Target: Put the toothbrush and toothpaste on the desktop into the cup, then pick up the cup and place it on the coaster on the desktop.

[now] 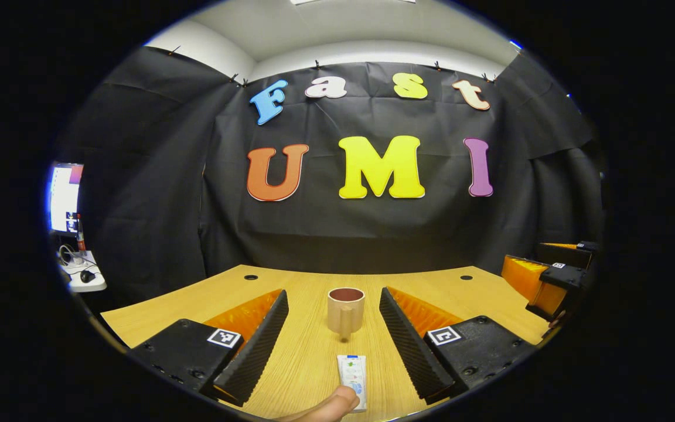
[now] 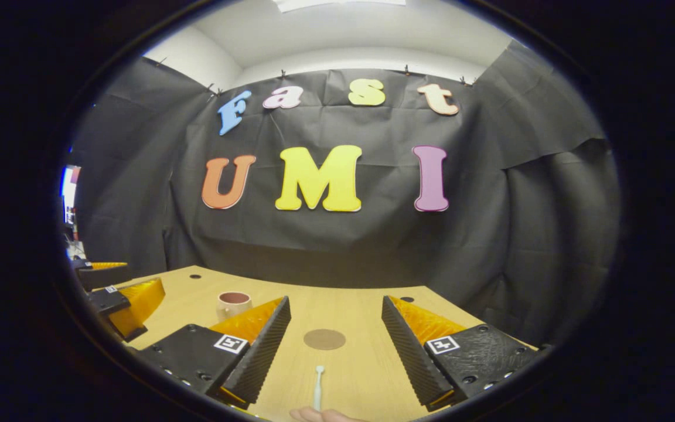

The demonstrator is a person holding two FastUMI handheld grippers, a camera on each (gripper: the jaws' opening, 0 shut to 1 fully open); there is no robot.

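On the wooden desktop (image 1: pixel 314 357), the left gripper (image 1: pixel 334 328) hovers low with its fingers spread wide and holding nothing — the cup (image 1: pixel 345 310) stands upright between them, the toothpaste tube (image 1: pixel 353 373) lying nearer, a fingertip (image 1: pixel 329 409) touching its end. The right gripper (image 2: pixel 335 337) is likewise spread apart and empty — the round brown coaster (image 2: pixel 324 339) lies ahead, the white toothbrush (image 2: pixel 317 387) nearer.
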